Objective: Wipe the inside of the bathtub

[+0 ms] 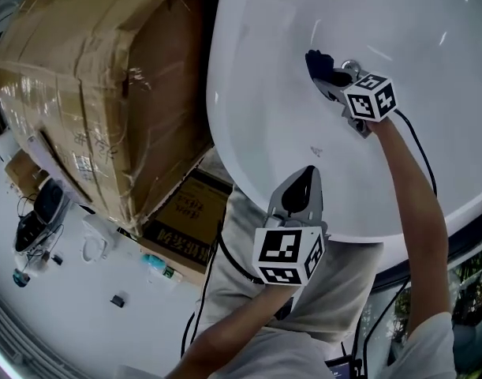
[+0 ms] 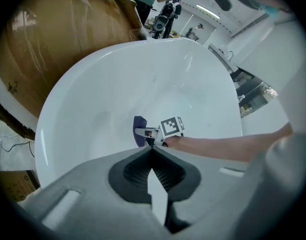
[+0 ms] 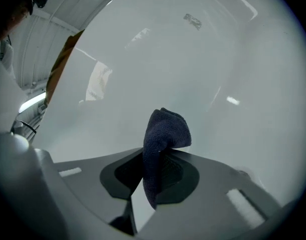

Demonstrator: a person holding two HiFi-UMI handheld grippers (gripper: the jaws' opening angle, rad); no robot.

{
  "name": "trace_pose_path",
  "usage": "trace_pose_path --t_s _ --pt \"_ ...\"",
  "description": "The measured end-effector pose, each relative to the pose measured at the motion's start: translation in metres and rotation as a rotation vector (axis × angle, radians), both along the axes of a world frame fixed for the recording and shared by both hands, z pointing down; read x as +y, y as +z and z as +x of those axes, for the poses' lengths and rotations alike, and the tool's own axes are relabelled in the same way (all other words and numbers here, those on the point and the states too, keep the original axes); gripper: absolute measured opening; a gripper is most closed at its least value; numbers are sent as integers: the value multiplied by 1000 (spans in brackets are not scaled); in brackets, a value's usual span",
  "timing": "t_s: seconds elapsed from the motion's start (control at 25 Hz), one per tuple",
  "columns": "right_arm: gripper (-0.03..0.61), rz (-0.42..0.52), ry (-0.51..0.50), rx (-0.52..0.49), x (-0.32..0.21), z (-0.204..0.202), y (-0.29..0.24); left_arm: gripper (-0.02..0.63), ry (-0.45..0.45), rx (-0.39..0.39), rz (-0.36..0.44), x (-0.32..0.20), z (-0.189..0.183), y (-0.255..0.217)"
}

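White oval bathtub (image 1: 272, 61) fills most of head view. Inside: no water or suds visible, nothing loose, only right tongs (image 1: 326, 76) + cloth (image 1: 317, 59) reaching in. Step in hand, my read: a wiping stroke on the tub's inner surface. Can't judge how much is done, no streaks show.

Cardboard carton (image 1: 106, 93): big, taped shut, stands just beside the tub's outer wall. Contents not visible. A flat smaller box (image 1: 185, 223) lies below it, also beside the tub.

As for left tongs (image 1: 306, 176): pressed together, nothing between them per left gripper view. They hang over the tub rim near the person's body, well apart from the work. Idle, I'd say.

On the right tongs: arm stretched down into the tub, jaws pinching the cloth. Right gripper view shows fabric clamped between the pads w/ a fold sticking out fwd toward the white surface.

The cloth itself: dark blue, small, bunched. Free end is at or v. near the tub surface; can't tell contact for sure.

Next move prob. calls for: press the free fold flat on the enamel & sweep along the curve, w/ a firm pinch so the cloth doesn't slip out. The curved wall means the wrist angle must follow the surface. Left tongs not needed, except maybe to steady.
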State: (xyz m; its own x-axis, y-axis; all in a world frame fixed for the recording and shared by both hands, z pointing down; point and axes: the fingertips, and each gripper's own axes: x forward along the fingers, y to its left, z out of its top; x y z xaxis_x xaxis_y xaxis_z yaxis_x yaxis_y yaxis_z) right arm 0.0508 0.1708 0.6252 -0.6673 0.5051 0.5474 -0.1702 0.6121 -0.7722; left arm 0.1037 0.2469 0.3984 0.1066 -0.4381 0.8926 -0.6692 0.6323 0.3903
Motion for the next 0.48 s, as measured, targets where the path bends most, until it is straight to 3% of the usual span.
trace_pose_path --t_s 0.24,0.48 --pt "49 82 -75 102 1 17 52 -5 -38 27 1 12 6 9" --pt "49 127 -81 218 8 38 95 -4 -41 31 -9 26 9 21"
